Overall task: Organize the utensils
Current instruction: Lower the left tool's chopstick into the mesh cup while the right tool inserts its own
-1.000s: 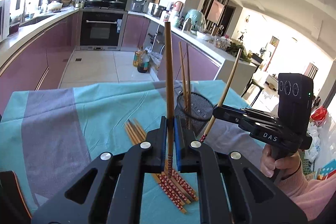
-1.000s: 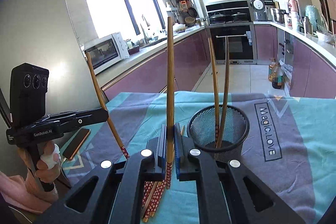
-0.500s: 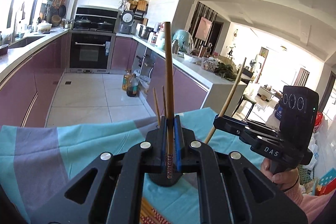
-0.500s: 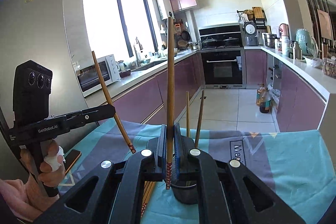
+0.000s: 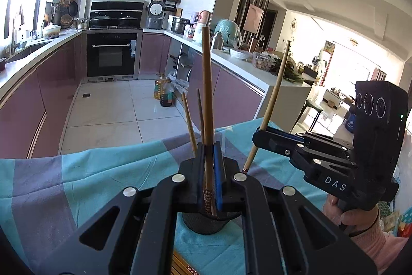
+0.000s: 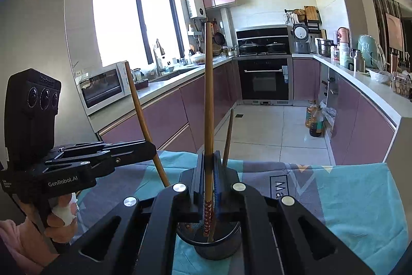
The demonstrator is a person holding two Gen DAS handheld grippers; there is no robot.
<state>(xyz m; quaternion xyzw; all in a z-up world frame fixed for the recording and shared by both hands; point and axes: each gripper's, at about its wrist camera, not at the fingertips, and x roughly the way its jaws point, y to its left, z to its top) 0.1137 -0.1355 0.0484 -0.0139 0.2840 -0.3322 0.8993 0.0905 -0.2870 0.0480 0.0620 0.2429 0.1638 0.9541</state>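
My left gripper point(image 5: 209, 164) is shut on an upright wooden chopstick point(image 5: 207, 99), its patterned end low over the black mesh holder point(image 5: 206, 223). My right gripper point(image 6: 209, 179) is shut on another upright chopstick point(image 6: 209, 94), its red patterned tip just inside the same holder point(image 6: 219, 246). Two chopsticks point(image 5: 189, 123) stand in the holder. Each gripper shows in the other's view, the right gripper point(image 5: 257, 135) and the left gripper point(image 6: 152, 146), each holding its chopstick tilted. Loose chopsticks point(image 5: 180, 264) lie on the cloth below.
The table wears a teal and grey cloth point(image 5: 85, 177) with printed letters point(image 6: 279, 187). Beyond its far edge are tiled floor, purple cabinets, an oven point(image 5: 112, 56) and oil bottles point(image 5: 164, 94). A microwave point(image 6: 103, 86) sits on the left counter.
Both grippers have moved in over the mesh holder and lowered. The patterned chopstick ends now sit at the holder's mouth; the loose pile has slipped below the left view.
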